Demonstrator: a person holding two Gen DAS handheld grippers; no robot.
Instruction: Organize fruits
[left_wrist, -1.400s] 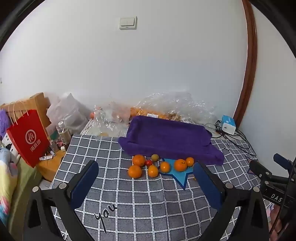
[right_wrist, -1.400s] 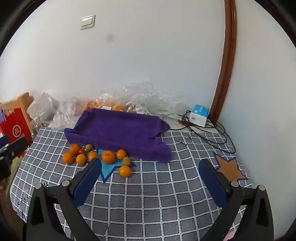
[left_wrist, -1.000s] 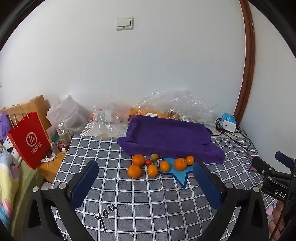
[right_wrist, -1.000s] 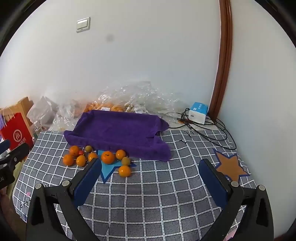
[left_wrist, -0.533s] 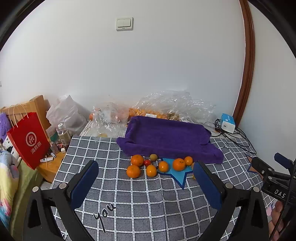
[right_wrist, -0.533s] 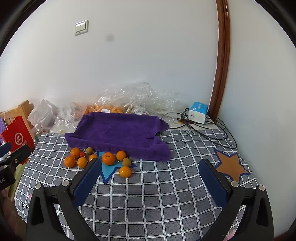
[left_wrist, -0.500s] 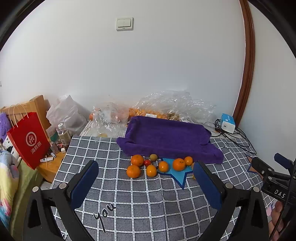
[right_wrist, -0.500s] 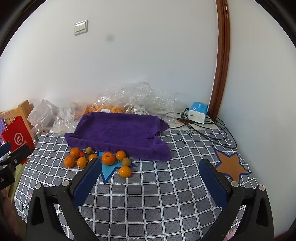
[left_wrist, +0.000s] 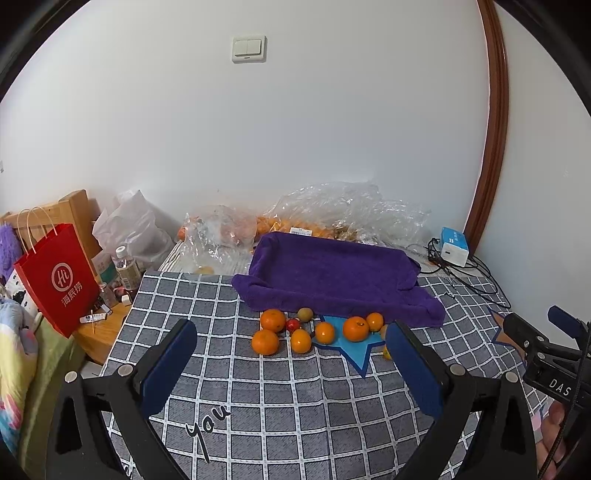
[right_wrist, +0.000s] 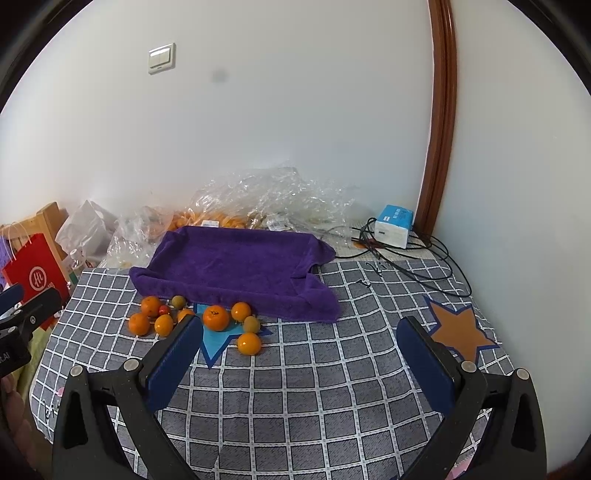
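Several oranges (left_wrist: 272, 319) lie in a cluster on the grey checked cloth, with a small red fruit (left_wrist: 293, 324) and a greenish-brown fruit (left_wrist: 305, 314), just in front of a purple towel-lined tray (left_wrist: 334, 266). In the right wrist view the same oranges (right_wrist: 215, 317) lie left of centre, one orange (right_wrist: 249, 343) nearest, before the tray (right_wrist: 236, 258). My left gripper (left_wrist: 291, 358) is open and empty, short of the fruit. My right gripper (right_wrist: 299, 350) is open and empty, to the right of the fruit.
A blue star patch (left_wrist: 352, 350) lies under some fruit; an orange star patch (right_wrist: 458, 332) lies at right. Clear plastic bags (left_wrist: 343, 210) with fruit sit behind the tray. A red paper bag (left_wrist: 55, 277), a bottle (left_wrist: 125, 267), a blue-white box (right_wrist: 393, 220) and cables (right_wrist: 417, 266) line the edges.
Both views have shifted only slightly; the right wrist view has risen and tilted a little. The fruit and tray have not moved. Both grippers stay open.
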